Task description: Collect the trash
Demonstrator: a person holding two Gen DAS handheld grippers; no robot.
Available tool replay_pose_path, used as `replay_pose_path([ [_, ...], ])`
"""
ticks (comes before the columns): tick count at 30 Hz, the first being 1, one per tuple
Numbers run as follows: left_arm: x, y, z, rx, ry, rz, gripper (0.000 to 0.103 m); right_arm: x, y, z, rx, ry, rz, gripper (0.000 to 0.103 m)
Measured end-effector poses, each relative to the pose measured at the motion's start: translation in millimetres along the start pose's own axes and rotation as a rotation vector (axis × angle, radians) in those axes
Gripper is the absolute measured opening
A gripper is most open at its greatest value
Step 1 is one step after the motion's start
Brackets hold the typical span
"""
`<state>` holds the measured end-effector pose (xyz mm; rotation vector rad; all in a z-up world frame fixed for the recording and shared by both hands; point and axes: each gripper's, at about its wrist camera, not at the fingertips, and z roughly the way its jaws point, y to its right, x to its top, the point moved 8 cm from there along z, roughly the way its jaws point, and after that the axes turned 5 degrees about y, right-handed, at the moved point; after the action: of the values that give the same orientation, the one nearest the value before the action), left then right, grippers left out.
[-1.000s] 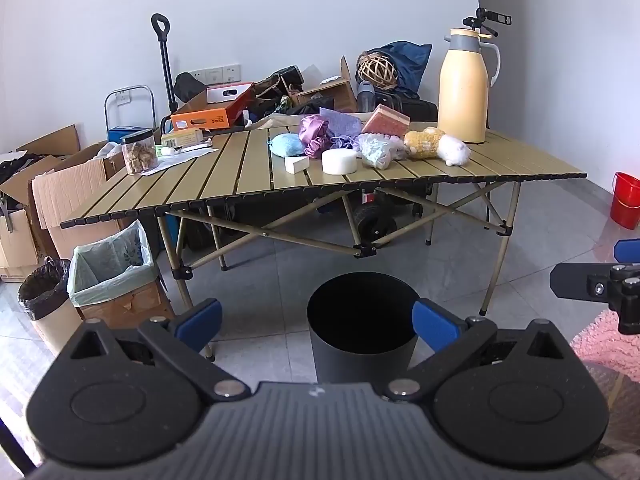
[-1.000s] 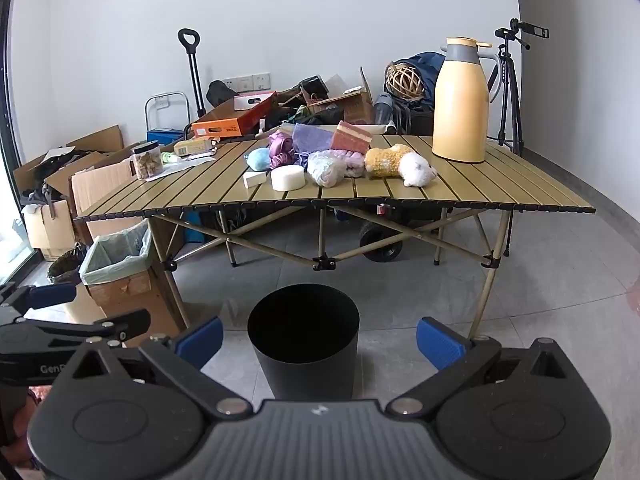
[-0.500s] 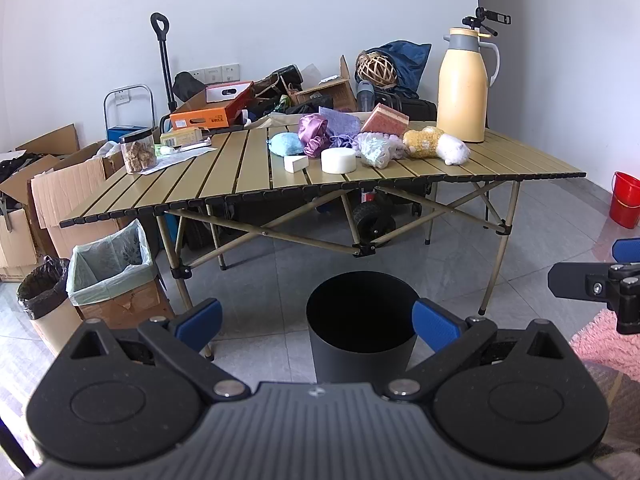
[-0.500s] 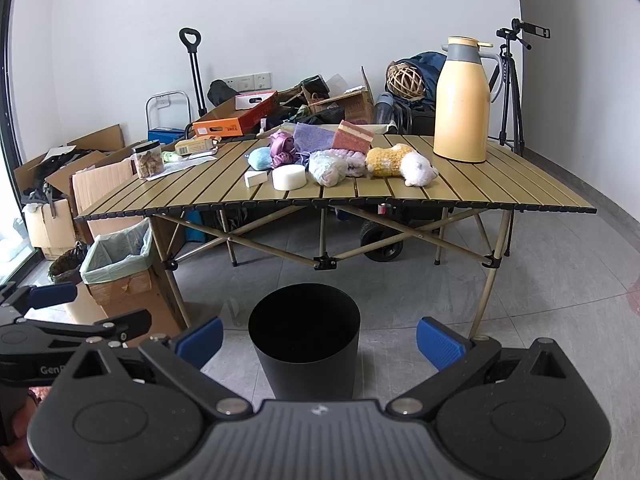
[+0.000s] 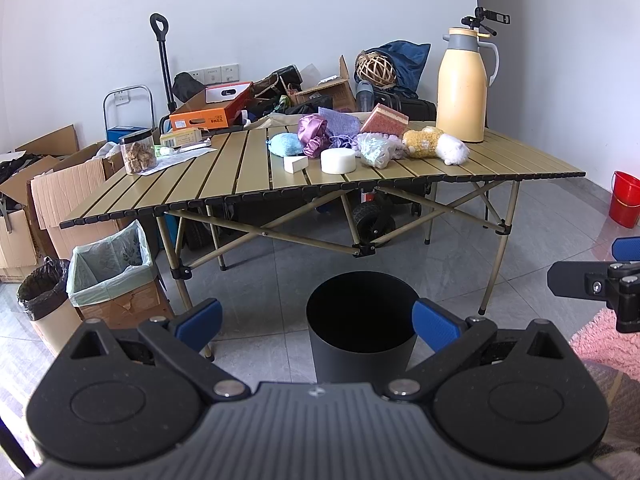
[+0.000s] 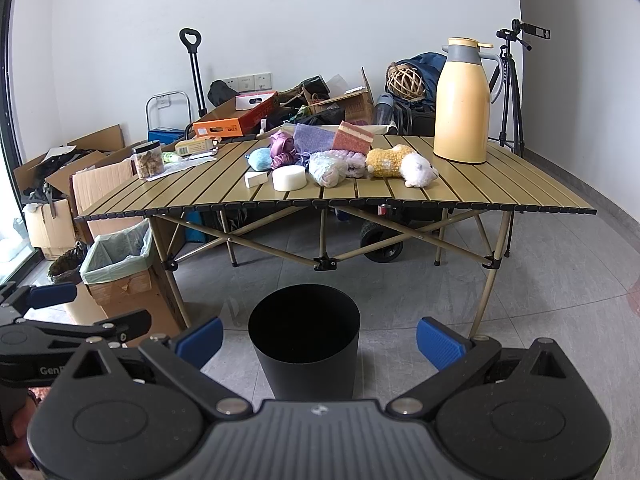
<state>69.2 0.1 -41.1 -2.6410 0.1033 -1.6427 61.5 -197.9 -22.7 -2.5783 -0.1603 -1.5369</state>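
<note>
Barely anything is shifting since a second ago: both views are creeping a touch closer to the slatted folding table (image 5: pixel 224 184). Left gripper (image 5: pixel 316 322) and right gripper (image 6: pixel 320 340) are hanging wide apart, empty, either side of the one black bin (image 5: pixel 362 328) on the floor. Collecting hasn't started, I'd say; next comes a reach up to the tabletop clutter. Counting: one white foam disc (image 5: pixel 338 160), one white block (image 5: pixel 296 164), one blue puff (image 5: pixel 285 145), one yellow thermos (image 5: pixel 461 90).
</note>
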Motion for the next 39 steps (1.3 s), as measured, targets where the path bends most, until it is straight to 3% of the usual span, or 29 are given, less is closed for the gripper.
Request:
replay_pose_path([
  [39,0.5,-0.2,-0.3,-0.001,0.003,0.001,0.103,3.9,-1.4,-4.1,0.001,0.014,0.003,0.103],
])
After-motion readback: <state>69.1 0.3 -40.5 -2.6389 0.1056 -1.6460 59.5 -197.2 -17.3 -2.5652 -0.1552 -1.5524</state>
